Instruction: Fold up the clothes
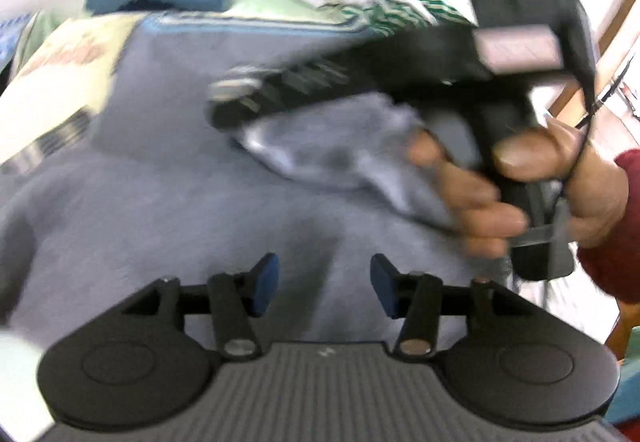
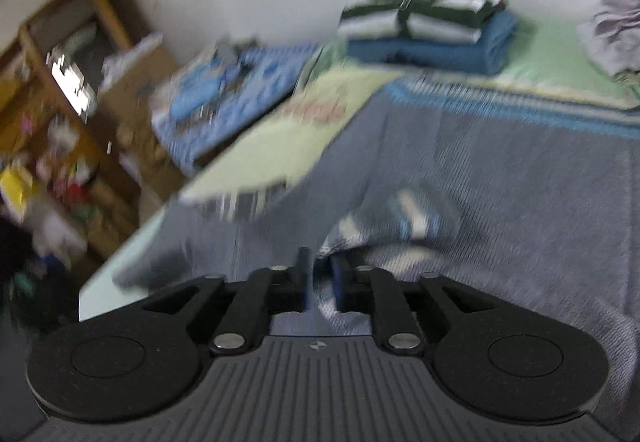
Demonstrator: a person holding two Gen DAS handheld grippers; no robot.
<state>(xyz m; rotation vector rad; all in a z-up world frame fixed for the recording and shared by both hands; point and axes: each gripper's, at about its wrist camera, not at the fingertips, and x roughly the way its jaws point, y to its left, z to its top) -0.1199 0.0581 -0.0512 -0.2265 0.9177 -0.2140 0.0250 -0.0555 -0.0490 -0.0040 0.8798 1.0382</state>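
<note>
The big grey top [image 1: 168,177] lies flat on the bed, filling the middle, so it can be folded; the left gripper [image 1: 325,288] hangs over it, jaws apart and empty; the right gripper [image 2: 320,282], jaws a little apart, has cloth between them, grip unclear; folded clothes [image 2: 424,29] wait at 12 o'clock.

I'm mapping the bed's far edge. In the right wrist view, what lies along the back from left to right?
Wooden shelf → blue patterned cloth → folded stack → grey crumpled pile.
</note>
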